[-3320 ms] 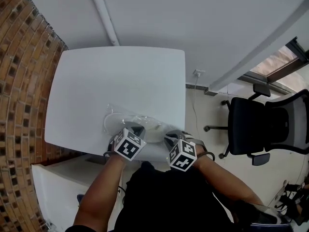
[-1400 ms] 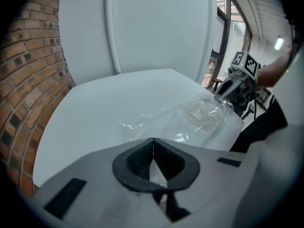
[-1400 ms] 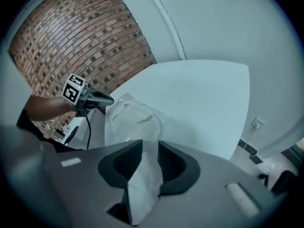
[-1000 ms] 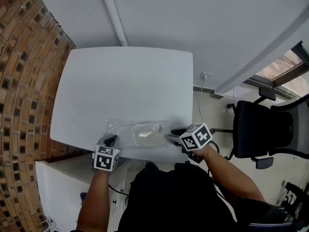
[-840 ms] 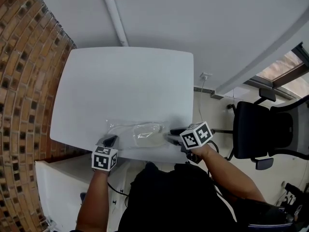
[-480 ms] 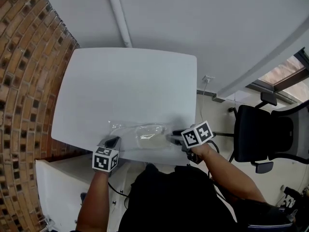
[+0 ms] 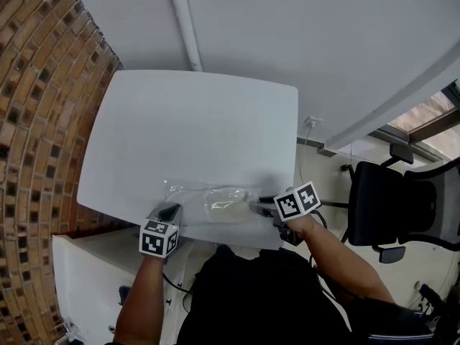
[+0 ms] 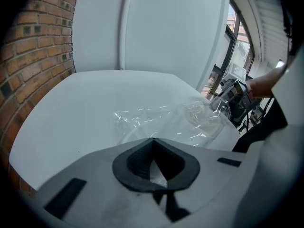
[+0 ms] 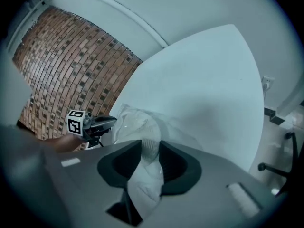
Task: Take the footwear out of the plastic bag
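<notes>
A clear plastic bag [image 7: 198,195] lies near the front edge of the white table [image 7: 194,121], with white footwear [image 7: 224,203] inside it. My left gripper [image 7: 170,211] is at the bag's left end, shut on a corner of the plastic [image 8: 155,169]. At the bag's right end is my right gripper [image 7: 257,208]. Its jaws have just been closing, and the white footwear [image 9: 142,175] fills the gap between them and touches both pads. The bag [image 8: 173,120] stretches between the two grippers. The left gripper view shows my right gripper [image 8: 219,99], and the right gripper view shows my left gripper [image 9: 110,121].
A brick wall [image 7: 43,92] runs along the table's left side. A white pipe [image 7: 183,24] climbs the wall behind the table. A black office chair [image 7: 388,200] stands on the floor to the right. The far half of the table holds nothing.
Three seconds ago both grippers sat close together over the bag's near side; now they are apart at its two ends. Over the last second the bag has been drawn out flatter.
</notes>
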Available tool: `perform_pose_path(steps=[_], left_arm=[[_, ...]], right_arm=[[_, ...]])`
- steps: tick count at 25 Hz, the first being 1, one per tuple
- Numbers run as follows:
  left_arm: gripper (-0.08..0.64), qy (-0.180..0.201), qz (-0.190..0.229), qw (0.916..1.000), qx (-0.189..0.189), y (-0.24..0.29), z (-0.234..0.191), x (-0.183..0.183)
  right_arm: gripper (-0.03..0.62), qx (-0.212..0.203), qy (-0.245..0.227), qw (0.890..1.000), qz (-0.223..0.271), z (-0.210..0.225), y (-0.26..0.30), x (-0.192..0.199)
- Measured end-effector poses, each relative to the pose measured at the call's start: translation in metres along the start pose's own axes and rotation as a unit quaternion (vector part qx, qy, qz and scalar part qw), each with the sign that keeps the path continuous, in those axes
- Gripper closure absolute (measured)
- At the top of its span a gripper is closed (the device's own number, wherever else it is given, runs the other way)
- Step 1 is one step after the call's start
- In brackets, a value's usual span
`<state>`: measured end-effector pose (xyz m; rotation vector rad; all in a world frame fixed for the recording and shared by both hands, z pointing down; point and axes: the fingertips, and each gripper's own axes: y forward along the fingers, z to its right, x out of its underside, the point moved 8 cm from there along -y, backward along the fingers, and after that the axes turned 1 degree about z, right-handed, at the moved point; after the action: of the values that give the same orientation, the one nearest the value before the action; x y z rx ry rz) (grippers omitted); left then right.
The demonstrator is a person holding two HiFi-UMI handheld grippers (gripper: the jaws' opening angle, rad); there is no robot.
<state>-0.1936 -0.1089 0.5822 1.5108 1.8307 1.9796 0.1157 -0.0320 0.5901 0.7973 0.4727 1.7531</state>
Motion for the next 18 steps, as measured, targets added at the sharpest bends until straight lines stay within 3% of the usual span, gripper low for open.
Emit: perform_pose_path(steps=[6, 10, 18], left_arm=[[0.552, 0.017, -0.001, 0.9997, -0.016, 0.0, 0.002, -0.002], [0.552, 0.03, -0.008, 0.9993, -0.021, 0.001, 0.003, -0.005], [0.552, 0.052, -0.03, 0.9969, -0.051, 0.003, -0.002, -0.003]], right_arm=[[0.523, -0.038, 0.005, 0.998, 0.055, -0.005, -0.016, -0.012], [0.529, -0.033, -0.006, 0.997, 0.072, -0.005, -0.022, -0.017], [0.538, -0.048, 0.025, 0.994, 0.1, 0.009, -0.045, -0.024]])
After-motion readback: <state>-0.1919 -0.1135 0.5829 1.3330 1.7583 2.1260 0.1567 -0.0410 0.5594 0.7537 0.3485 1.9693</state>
